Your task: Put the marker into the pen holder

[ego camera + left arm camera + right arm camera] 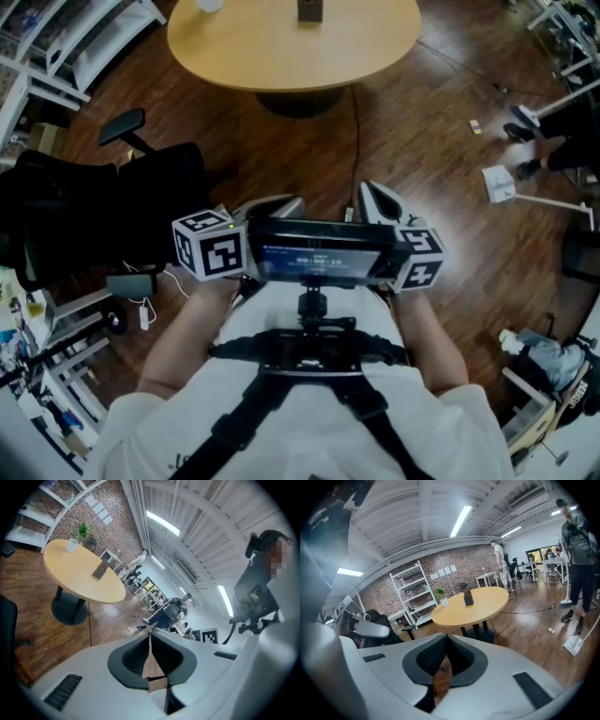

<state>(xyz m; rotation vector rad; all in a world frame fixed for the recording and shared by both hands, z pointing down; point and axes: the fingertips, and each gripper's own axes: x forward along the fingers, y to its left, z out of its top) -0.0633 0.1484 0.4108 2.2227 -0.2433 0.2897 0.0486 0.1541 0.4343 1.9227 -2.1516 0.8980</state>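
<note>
left claw (150, 634) and right claw (447, 635) closed

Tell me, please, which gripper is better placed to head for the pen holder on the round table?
Right, marginally. Both grippers are shut, empty and far from the table, but the right gripper points nearly straight at the pen holder, while the left gripper has it off to one side.

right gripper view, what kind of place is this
Probably a shared office or studio workspace: a brick wall lined with white shelving, a round wooden table on a wood floor, and strip lights under an exposed ceiling.
</note>
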